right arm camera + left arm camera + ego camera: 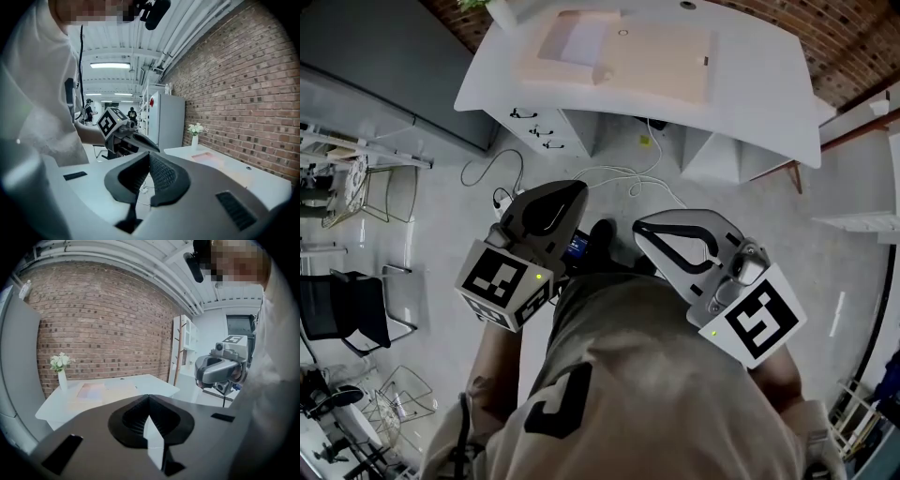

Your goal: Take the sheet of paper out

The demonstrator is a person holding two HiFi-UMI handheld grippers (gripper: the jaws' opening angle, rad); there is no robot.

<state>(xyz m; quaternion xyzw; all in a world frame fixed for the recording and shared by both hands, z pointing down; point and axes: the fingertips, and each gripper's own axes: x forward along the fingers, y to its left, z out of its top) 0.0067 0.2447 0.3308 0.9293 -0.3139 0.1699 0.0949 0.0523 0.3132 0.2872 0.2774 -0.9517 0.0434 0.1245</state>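
- Up at twelve o'clock in the head view stands a white desk, well apart from the person. On it lies a flat peach-coloured folder.
- At about eleven o'clock, on the folder's left part, a paler rectangle shows. I take it for the sheet of paper, lying flat; whether it is tucked under a flap or simply laid on top I cannot tell from here.
- The left gripper view shows the same sheet as a pinkish patch at nine o'clock of the jaw tips, with a vase of flowers beyond it near the desk's far corner.
- Left gripper: held close to the chest, jaws clenched tip to tip with nothing between them, as its own view shows.
- Right gripper: also close to the body, jaws pressed together and empty in its own view.
- Handling, as a judgement: a single sheet should be very light, limp and slick against the folder, easily creased or torn if pinched hard or dragged at an angle.
- Best hold is probably a free edge or corner that overhangs or lifts from the folder, drawn out flat along the folder's plane. The other gripper could steady the folder, since so light a holder may slide with the paper.
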